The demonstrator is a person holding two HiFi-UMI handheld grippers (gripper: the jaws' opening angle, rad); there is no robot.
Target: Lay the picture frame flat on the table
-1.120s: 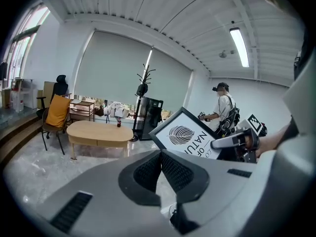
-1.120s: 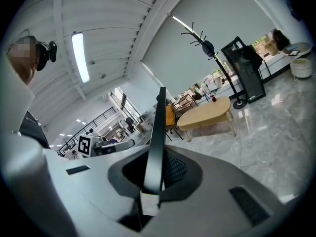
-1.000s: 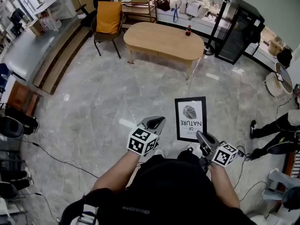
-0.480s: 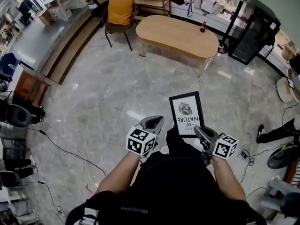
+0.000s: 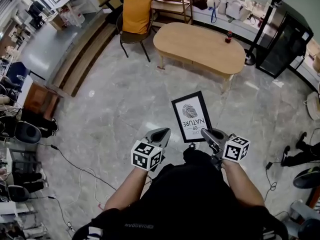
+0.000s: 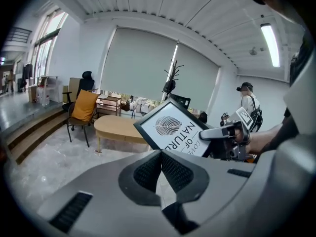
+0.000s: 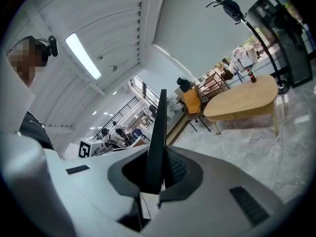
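We're on a glossy grey marble floor (image 5: pixel 115 109) in a big open room, with the oval wooden worktop (image 5: pixel 195 46) well ahead and only floor between us and it. A small bottle (image 5: pixel 229 36) stands near its far edge, a chair with an orange cushion (image 5: pixel 135 15) sits at its left end, and cables (image 5: pixel 75 170) trail off to our left. The picture frame (image 5: pixel 190 116) is up in the air over the floor, its edge clamped in the right hand-held gripper (image 5: pixel 206 133). The left hand-held gripper (image 5: pixel 162 132) is beside it, jaws together on nothing.
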